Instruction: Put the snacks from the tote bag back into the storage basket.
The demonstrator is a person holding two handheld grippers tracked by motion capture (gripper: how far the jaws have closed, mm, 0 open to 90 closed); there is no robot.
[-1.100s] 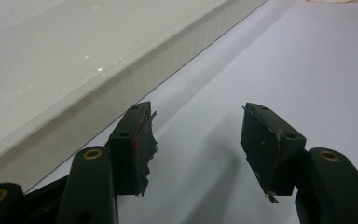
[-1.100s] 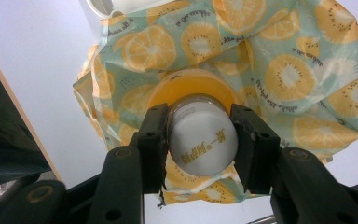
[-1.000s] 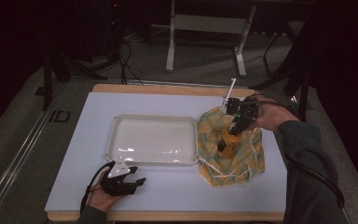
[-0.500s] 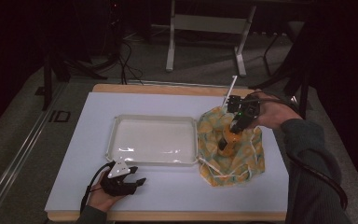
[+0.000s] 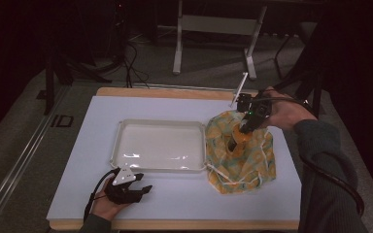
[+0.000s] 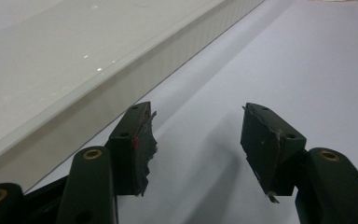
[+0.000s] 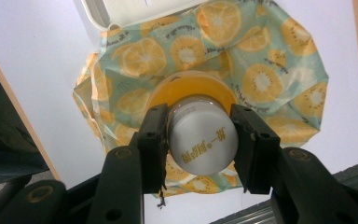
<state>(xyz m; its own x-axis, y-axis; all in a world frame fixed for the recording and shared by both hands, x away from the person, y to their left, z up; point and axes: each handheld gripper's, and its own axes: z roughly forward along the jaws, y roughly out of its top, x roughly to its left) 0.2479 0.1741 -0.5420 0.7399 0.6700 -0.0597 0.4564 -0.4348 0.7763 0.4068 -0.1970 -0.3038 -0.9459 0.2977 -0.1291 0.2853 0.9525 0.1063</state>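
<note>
Right now, the right gripper (image 7: 198, 147) is pinching a white bottle (image 7: 203, 142) end-on at mid-right, directly above the fruit-print bag (image 5: 243, 160), while the left gripper (image 6: 196, 144) is resting spread beside the tray (image 5: 126, 131).

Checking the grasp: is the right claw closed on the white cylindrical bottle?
Yes: the right claw has both black jaws pressed against the white cylindrical bottle.

A metal stand (image 5: 213, 29) stands beyond the table (image 5: 175, 204).
</note>
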